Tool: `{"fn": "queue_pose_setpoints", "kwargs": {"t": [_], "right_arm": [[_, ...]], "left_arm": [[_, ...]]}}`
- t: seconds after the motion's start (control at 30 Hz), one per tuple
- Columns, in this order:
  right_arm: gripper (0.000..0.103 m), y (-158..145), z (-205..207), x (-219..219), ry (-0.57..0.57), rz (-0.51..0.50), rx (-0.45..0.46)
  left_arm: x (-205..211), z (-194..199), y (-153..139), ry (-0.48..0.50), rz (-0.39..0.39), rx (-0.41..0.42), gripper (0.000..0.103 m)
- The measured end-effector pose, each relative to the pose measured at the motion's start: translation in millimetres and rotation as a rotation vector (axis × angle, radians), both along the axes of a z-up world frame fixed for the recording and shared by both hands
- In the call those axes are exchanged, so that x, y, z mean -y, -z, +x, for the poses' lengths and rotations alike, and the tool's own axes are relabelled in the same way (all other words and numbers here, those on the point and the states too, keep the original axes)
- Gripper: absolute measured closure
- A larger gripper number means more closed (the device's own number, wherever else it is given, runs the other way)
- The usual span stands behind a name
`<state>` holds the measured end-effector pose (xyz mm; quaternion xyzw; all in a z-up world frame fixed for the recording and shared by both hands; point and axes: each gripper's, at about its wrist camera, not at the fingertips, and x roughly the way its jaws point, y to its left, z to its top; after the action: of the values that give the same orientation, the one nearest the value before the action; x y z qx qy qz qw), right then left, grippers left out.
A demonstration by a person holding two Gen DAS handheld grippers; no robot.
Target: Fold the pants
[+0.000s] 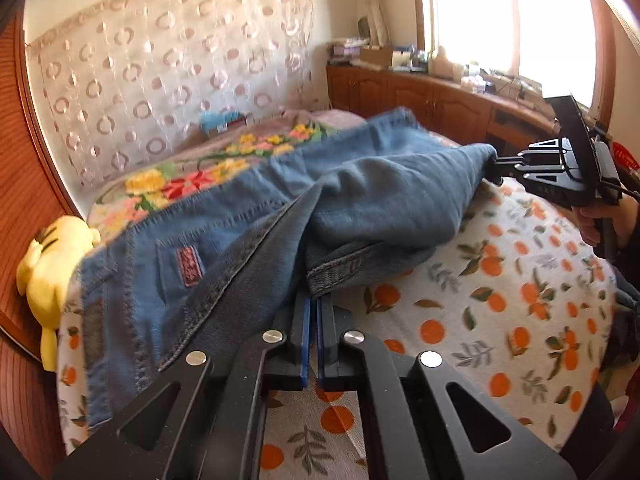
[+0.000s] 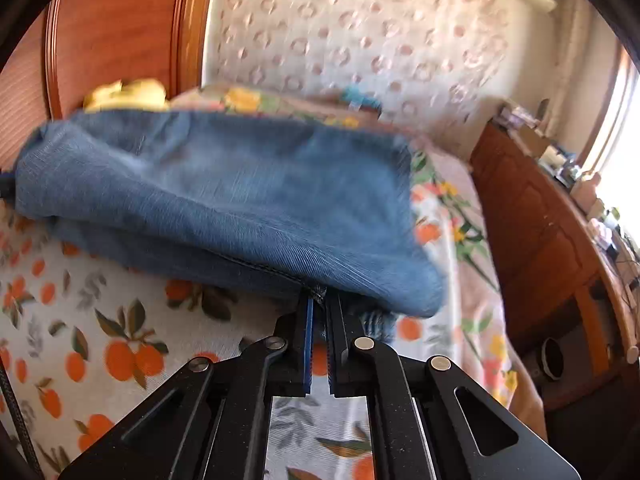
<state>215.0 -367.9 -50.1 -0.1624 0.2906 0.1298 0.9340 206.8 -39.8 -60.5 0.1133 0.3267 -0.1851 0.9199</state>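
Blue denim pants (image 1: 248, 224) lie across a bed, folded over on themselves, with a back pocket and red label showing at the left. My left gripper (image 1: 314, 300) is shut on the hem edge of the upper layer, which hangs lifted off the sheet. In the left wrist view my right gripper (image 1: 494, 166) pinches the far corner of the same layer, held by a hand (image 1: 592, 224). From the right wrist view the right gripper (image 2: 318, 296) is shut on a seam edge of the pants (image 2: 224, 200), and the cloth is raised and blurred.
The bed sheet (image 1: 500, 300) has an orange-fruit print; a floral blanket (image 1: 192, 176) lies behind the pants. A yellow plush toy (image 1: 52, 264) sits by the wooden headboard (image 1: 24, 208). A wooden cabinet (image 1: 420, 100) with clutter runs under the window.
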Motion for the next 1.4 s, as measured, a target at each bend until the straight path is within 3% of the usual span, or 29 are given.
{"fn": "queue_pose_setpoints", "kwargs": {"t": [0.13,0.23,0.47,0.53,0.77,0.8,0.87,0.93,1.27,1.4], "right_arm": [[0.099,-30.7,-36.7,10.9,-0.02,0.04,0.065],[0.099,-33.8,-71.5,16.2,-0.044,0.053,0.073],[0.098,27.7,-100.5,21.7,-0.027,0.038,-0.08],[0.091,36.6,-106.6,27.7,-0.008,0.073,-0.102],[0.089,25.2,-127.5,26.0,-0.043,0.211,-0.102],[0.089,24.7,-131.5,17.4,-0.068,0.222,-0.102],[0.089,27.3,-138.9,4.3,-0.115,0.244,-0.108],[0.089,29.5,-143.8,-15.2,-0.167,0.263,-0.12],[0.089,42.9,-111.6,-98.8,-0.349,0.244,-0.181],[0.088,27.2,-88.7,-100.5,-0.311,0.297,-0.099]], "left_arm": [[-9.8,-23.7,-21.3,0.015,-0.027,0.044,0.1],[-14.7,-42.7,-22.7,0.03,-0.027,0.046,0.1],[-14.0,-63.6,17.4,0.048,-0.006,-0.065,0.1],[-16.8,-70.8,20.2,0.046,-0.022,-0.07,0.099],[-38.6,-90.7,10.2,0.002,-0.08,-0.029,0.075],[-42.6,-91.6,8.3,-0.01,-0.084,-0.021,0.063],[-52.1,-92.6,5.9,-0.033,-0.099,-0.005,0.05],[-62.8,-91.7,4.5,-0.06,-0.108,0.003,0.045],[-106.0,-88.2,11.4,-0.176,-0.118,-0.004,0.044],[-115.8,-88.8,17.7,-0.199,-0.127,-0.013,0.044]]}}
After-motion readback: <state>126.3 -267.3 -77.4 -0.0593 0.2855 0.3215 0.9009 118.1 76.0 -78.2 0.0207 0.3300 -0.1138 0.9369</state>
